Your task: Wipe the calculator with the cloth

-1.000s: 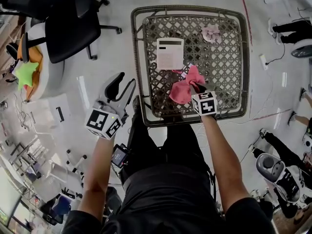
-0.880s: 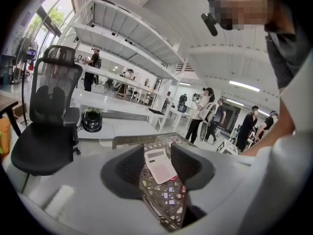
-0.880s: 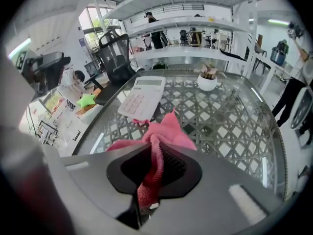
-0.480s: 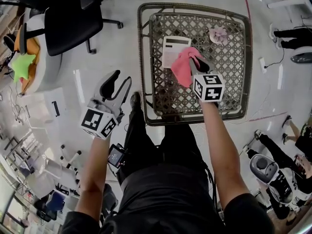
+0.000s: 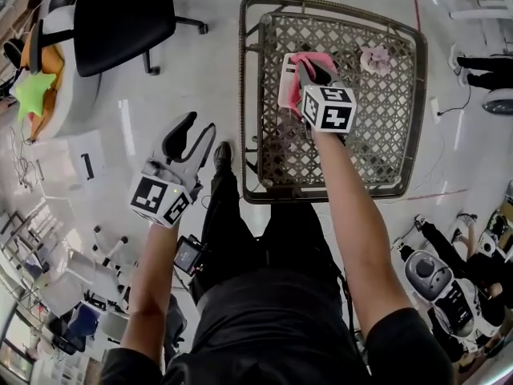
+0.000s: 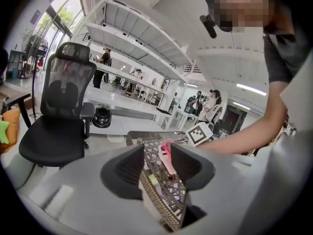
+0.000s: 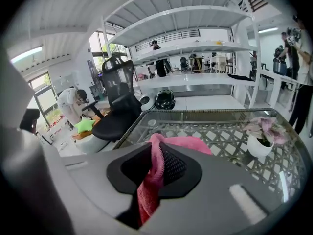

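Presently I find the right tongs [image 7: 155, 163] clenched on the cloth [image 7: 183, 143], over the calculator [image 5: 285, 70] on the bench [image 5: 245, 119]; left tongs [image 5: 195, 135] released, empty. Wiping looks imminent: next, lower and sweep across.

Cloth [image 5: 298, 83] over calculator [image 5: 284, 83] on the table [image 5: 250, 95], potted plant [image 5: 375, 58] to their right, office chair [image 5: 120, 22] far left.

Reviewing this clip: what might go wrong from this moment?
1. The left gripper hangs open off the table, so nothing steadies the calculator; a wipe may push it across the top.
2. The right gripper pinches only a fold of the pink cloth; it may slip loose.
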`<state>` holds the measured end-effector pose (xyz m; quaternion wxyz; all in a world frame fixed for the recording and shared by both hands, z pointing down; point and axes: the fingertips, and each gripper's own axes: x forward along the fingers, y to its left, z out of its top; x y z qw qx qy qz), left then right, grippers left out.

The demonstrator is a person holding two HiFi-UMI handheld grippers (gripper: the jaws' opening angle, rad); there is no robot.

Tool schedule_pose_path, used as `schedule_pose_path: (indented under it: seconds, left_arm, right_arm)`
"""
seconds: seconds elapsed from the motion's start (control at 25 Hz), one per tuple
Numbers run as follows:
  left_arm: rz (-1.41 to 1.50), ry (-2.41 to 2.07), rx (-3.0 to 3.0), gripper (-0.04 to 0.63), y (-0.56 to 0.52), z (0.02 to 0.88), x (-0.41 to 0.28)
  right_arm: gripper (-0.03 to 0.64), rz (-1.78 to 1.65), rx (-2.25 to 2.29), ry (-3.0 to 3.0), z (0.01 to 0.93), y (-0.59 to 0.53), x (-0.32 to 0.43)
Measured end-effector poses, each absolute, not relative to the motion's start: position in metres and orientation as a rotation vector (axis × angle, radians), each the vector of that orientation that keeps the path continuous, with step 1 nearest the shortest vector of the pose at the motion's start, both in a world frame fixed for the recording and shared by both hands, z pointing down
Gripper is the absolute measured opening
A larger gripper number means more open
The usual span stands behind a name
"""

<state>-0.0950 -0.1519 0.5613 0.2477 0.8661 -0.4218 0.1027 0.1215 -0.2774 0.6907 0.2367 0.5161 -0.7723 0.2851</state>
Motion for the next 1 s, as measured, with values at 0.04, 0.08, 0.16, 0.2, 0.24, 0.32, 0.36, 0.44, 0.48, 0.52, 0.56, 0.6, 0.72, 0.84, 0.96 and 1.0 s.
schedule_pose_path:
  seconds: [0.04, 0.08, 0.16, 0.2, 0.24, 0.32, 0.36, 0.44, 0.48, 0.52, 0.56, 0.6, 0.72, 0.84, 0.96, 1.0]
  left_arm:
    - [0.281, -1.151, 2.358, 0.19, -0.153, 0.562, -0.097]
    - [0.281, -1.151, 2.355, 0.19, -0.154, 0.564, -0.099]
    - [0.281, -1.152, 2.352, 0.19, -0.156, 0.567, -0.101]
    - [0.282, -1.151, 2.351, 0.19, -0.157, 0.568, -0.101]
    - [0.282, -1.15, 2.352, 0.19, -0.157, 0.569, -0.101]
    - [0.284, -1.145, 2.356, 0.19, -0.159, 0.569, -0.1]
    - [0.285, -1.142, 2.358, 0.19, -0.16, 0.569, -0.099]
    - [0.285, -1.136, 2.363, 0.19, -0.162, 0.568, -0.097]
    - [0.285, -1.132, 2.365, 0.19, -0.163, 0.568, -0.095]
    - [0.285, -1.129, 2.367, 0.19, -0.164, 0.567, -0.094]
    - [0.286, -1.124, 2.368, 0.19, -0.164, 0.567, -0.092]
    - [0.287, -1.12, 2.371, 0.19, -0.165, 0.567, -0.09]
    - [0.29, -1.106, 2.38, 0.19, -0.166, 0.568, -0.084]
    - [0.297, -1.091, 2.39, 0.19, -0.166, 0.57, -0.077]
    - [0.299, -1.086, 2.39, 0.19, -0.167, 0.569, -0.07]
    - [0.299, -1.084, 2.391, 0.19, -0.168, 0.569, -0.068]
  right_arm:
    - [0.035, 0.783, 1.397, -2.122, 0.693, -0.277, 0.114]
    - [0.035, 0.785, 1.38, -2.128, 0.695, -0.276, 0.107]
    - [0.035, 0.794, 1.34, -2.141, 0.701, -0.269, 0.094]
    - [0.035, 0.8, 1.317, -2.148, 0.703, -0.264, 0.088]
    - [0.035, 0.805, 1.292, -2.156, 0.705, -0.258, 0.082]
    - [0.035, 0.816, 1.246, -2.171, 0.708, -0.243, 0.072]
    - [0.035, 0.824, 1.227, -2.176, 0.71, -0.236, 0.069]
    - [0.035, 0.843, 1.191, -2.18, 0.712, -0.22, 0.064]
    - [0.035, 0.85, 1.173, -2.182, 0.712, -0.212, 0.063]
    - [0.035, 0.855, 1.155, -2.183, 0.713, -0.204, 0.062]
    - [0.035, 0.86, 1.14, -2.182, 0.714, -0.197, 0.063]
    - [0.035, 0.865, 1.128, -2.181, 0.715, -0.19, 0.064]
    - [0.035, 0.874, 1.114, -2.172, 0.718, -0.173, 0.072]
    - [0.035, 0.878, 1.128, -2.158, 0.719, -0.165, 0.088]
    - [0.035, 0.874, 1.167, -2.135, 0.719, -0.165, 0.11]
    - [0.035, 0.874, 1.187, -2.125, 0.718, -0.166, 0.118]
